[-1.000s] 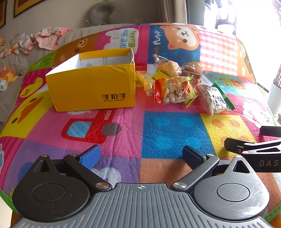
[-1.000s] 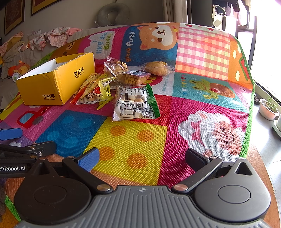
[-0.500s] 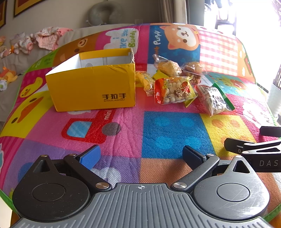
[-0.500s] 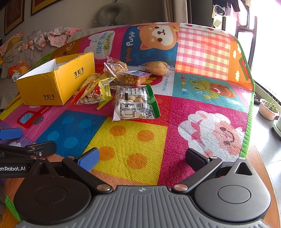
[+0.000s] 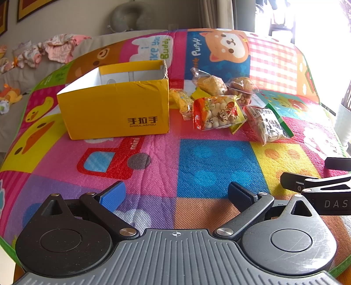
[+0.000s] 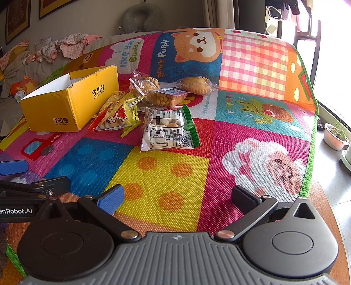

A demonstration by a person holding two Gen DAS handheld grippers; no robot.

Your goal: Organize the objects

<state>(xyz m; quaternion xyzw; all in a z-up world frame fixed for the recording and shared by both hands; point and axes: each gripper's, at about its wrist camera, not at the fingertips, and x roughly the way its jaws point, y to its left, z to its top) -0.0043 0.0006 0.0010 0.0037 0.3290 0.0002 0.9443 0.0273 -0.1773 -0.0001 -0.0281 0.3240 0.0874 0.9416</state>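
An open yellow cardboard box stands on the colourful play mat. To its right lie several snack packets: a red and yellow biscuit bag, a green-edged white packet, a clear tub of round snacks and wrapped buns. My left gripper hovers open over the near mat, empty. My right gripper is open and empty too, well short of the packets. Each gripper shows at the edge of the other's view.
The mat covers a round table whose wooden rim shows at the right. Behind are a sofa with clothes and a neck pillow. Potted plants stand on the floor to the right.
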